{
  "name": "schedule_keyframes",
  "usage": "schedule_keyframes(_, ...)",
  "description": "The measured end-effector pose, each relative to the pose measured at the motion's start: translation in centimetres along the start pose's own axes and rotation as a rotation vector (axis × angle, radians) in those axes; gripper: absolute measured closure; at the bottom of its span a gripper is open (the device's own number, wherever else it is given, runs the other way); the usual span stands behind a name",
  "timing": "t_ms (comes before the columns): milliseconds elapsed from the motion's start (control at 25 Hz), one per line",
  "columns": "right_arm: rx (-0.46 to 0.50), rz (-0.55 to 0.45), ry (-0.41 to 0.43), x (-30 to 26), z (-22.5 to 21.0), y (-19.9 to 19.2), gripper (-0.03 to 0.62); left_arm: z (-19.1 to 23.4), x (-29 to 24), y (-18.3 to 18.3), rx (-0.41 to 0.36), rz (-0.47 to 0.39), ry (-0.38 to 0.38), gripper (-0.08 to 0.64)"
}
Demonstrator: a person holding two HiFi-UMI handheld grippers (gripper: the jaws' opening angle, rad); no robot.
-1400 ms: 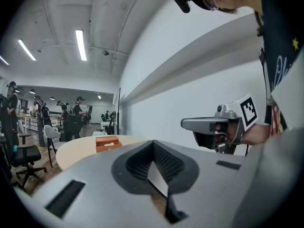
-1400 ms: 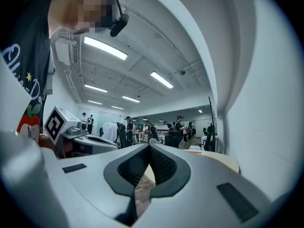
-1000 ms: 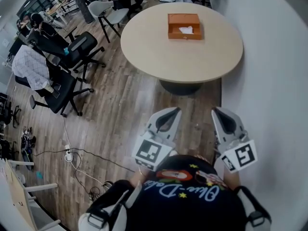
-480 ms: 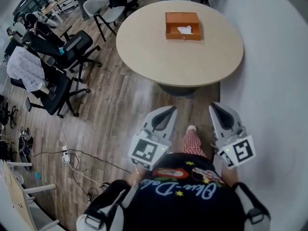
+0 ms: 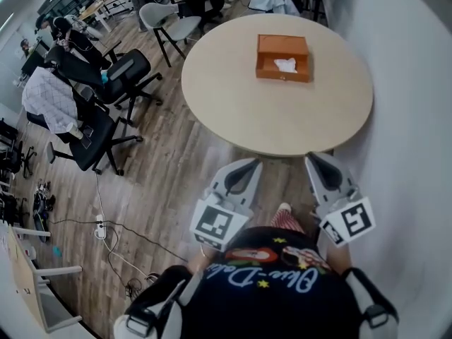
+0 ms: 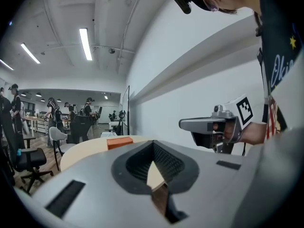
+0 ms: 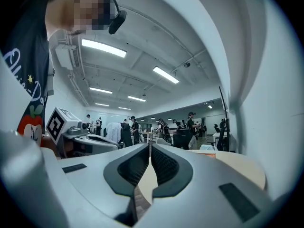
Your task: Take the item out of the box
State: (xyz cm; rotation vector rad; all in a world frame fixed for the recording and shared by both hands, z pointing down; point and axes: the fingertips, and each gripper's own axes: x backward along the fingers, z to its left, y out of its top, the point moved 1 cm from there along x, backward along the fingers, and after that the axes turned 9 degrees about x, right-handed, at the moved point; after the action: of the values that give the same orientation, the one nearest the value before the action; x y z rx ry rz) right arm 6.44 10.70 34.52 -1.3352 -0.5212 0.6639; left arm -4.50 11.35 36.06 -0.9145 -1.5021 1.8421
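Approach goes on: at the left, the chairs [image 5: 106,76] slip by, and the round surface [image 5: 233,97] sits lower in the frame than half a second ago. Its near edge is now just above the left gripper [image 5: 244,171], fingers clenched on nothing. Right of centre, near the top, the box [image 5: 282,57] holds the white item [image 5: 286,65], still well out of reach. The right gripper [image 5: 321,168] is likewise clenched and empty.

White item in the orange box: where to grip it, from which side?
Pinch the white item at its crumpled middle, probably straight down from above: the orange box lies open-topped and its walls surround the item, blocking any sideways approach.
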Motion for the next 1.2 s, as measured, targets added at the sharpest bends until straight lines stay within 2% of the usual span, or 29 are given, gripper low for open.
schedule_keyframes(320,-0.029,-0.036,0.017,-2.3,-4.2,-0.4,0.595,1.4,-4.2,1.1,-0.005,0.01,0.037,0.575)
schedule_keyframes(720,-0.028,-0.001,0.019,-3.0,-9.9,-1.8,0.594,0.9,-10.4,2.2,-0.015,0.009,0.011,0.575)
schedule_keyframes(1200,-0.035,0.011,0.065,-4.6,-14.9,-2.9,0.594,1.8,-14.5,2.8,-0.008,0.009,0.083,0.575)
